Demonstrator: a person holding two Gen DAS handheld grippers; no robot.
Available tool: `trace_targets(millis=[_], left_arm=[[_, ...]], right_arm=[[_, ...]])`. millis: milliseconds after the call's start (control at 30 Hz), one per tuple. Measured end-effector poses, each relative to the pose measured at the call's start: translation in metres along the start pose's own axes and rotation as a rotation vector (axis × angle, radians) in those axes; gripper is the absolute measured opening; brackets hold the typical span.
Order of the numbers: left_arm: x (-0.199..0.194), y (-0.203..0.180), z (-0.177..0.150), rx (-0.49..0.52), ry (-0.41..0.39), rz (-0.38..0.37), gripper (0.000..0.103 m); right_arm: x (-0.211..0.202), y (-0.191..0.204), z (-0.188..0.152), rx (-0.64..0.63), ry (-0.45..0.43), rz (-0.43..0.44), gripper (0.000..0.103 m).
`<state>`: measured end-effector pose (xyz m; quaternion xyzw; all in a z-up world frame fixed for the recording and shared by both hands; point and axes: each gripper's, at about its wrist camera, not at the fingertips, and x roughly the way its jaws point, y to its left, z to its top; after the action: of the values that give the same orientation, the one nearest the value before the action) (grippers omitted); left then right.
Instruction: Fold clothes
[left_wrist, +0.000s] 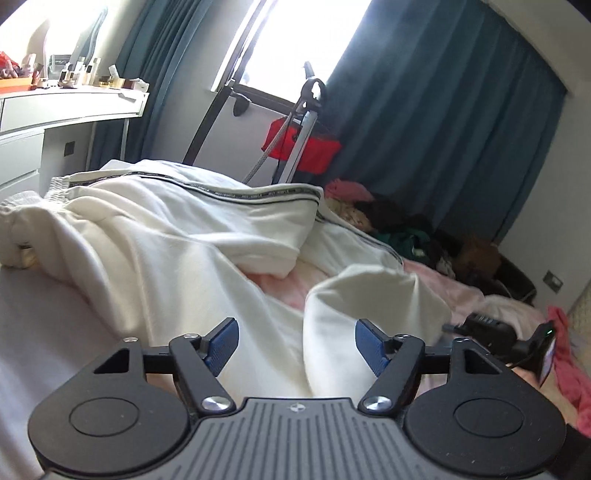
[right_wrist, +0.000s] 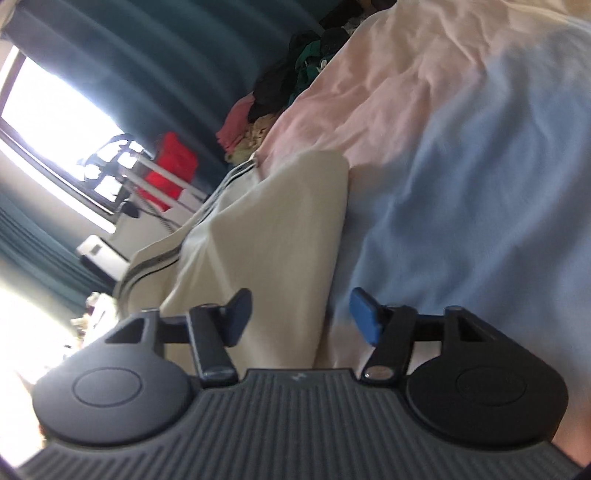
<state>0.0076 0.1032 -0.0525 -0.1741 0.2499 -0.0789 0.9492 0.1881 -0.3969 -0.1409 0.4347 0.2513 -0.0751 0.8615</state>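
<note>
Left hand-held gripper: matte black linkage arms, silver screws at the pivots, blue ribbed pads on the fingers, two round black discs flanking a grey ridged body. Right hand-held gripper: same build, black arms, blue pads, grey ribbed housing.

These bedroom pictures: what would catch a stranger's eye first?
Cream trousers with a dark side stripe sprawl across the bed, straight ahead of the open left gripper. Behind them, a bright window glares between teal curtains, with a red bag hanging below it.
</note>
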Motion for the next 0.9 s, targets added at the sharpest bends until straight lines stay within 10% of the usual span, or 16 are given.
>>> trace_targets(millis=[267,433,700,900], left_arm=[[0.073,0.007,-0.007,0.015,0.061,-0.024,0.073],[0.099,0.016,-0.008,-0.018,0.076,-0.029,0.073],[0.084,0.018,-0.001,-0.041,0.031,-0.059,0.073],[0.054,0.007,-0.003,-0.005,0.022,-0.081,0.073]], right_arm=[[0.081,-0.013,0.034,0.016,-0.07,-0.024,0.058],[0.092,0.016,0.061,-0.027,-0.102,-0.058,0.007],[-0.01,0.066,0.132,-0.147,-0.312,0.035,0.006],[-0.129,0.017,0.155,-0.129,-0.499,-0.066,0.006]])
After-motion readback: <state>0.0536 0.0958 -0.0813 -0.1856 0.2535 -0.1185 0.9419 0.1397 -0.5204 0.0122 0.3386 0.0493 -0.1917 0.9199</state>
